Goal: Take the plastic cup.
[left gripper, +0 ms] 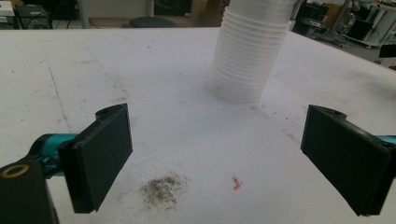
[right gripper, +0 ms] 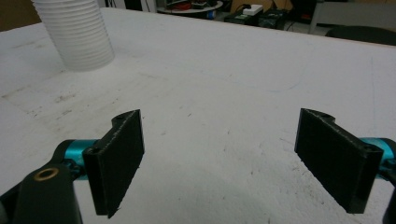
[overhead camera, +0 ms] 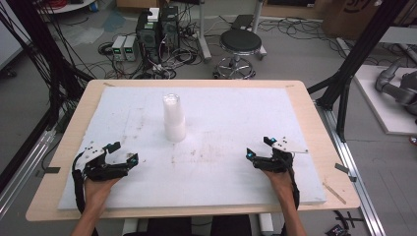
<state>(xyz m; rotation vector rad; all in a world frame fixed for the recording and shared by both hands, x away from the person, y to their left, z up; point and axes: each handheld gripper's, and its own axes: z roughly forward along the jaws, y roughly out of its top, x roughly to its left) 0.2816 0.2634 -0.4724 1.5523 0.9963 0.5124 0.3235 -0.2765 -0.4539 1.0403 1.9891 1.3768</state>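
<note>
Fingers of left gripper (overhead camera: 125,152) spread wide, empty, right gripper (overhead camera: 258,147) likewise, cup stack (overhead camera: 173,118) apart

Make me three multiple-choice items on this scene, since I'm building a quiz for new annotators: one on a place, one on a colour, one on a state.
1. Where does the stack of cups stand?
A. On the white board, farther back than both grippers and nearer the left one
B. Between the right gripper's jaws
C. On the floor by the stool

2. What colour are the jaws of both grippers?
A. Red
B. Black
C. Yellow

3. How do the jaws of the left gripper and the right gripper stand?
A. Both shut on the cups
B. Left shut, right open
C. Both open, holding nothing

Answers:
1. A, as the high view shows the stack on the white board, beyond both hands.
2. B, as both gripper views show black pads.
3. C, as each gripper view shows only bare board between wide jaws.
</note>
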